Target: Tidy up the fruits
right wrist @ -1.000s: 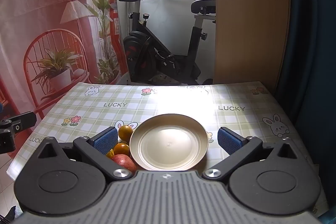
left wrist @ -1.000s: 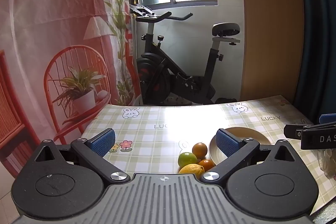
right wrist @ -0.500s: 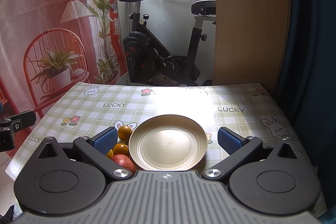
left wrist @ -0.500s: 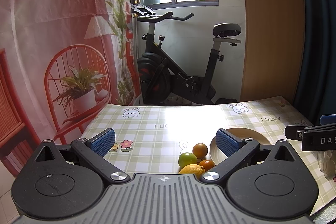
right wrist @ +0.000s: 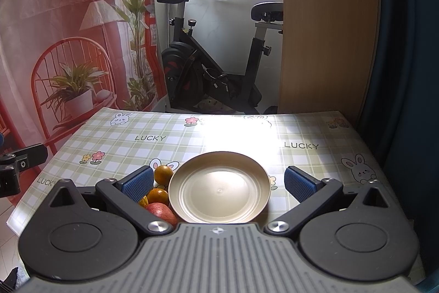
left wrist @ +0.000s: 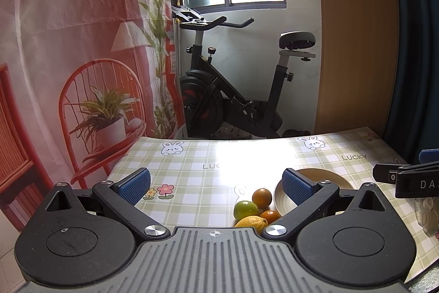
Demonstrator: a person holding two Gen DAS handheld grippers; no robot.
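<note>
A beige plate (right wrist: 219,186) lies on the checked tablecloth with nothing on it, right in front of my open right gripper (right wrist: 218,183). Left of the plate sit two oranges (right wrist: 163,173) (right wrist: 157,196), a red apple (right wrist: 161,212) and a yellow fruit tip (right wrist: 143,201). In the left wrist view my open left gripper (left wrist: 216,186) hovers above the table. Ahead of it lie an orange (left wrist: 262,197), a green fruit (left wrist: 245,209), a second orange (left wrist: 270,215) and a lemon (left wrist: 252,222), beside the plate (left wrist: 326,177). Neither gripper holds anything.
The table (right wrist: 247,133) has a green checked cloth with rabbits and "LUCKY" print. An exercise bike (right wrist: 208,73) stands behind its far edge. A wooden panel (right wrist: 326,32) and a dark curtain (right wrist: 406,73) close the right side; a red printed backdrop (right wrist: 55,45) hangs left.
</note>
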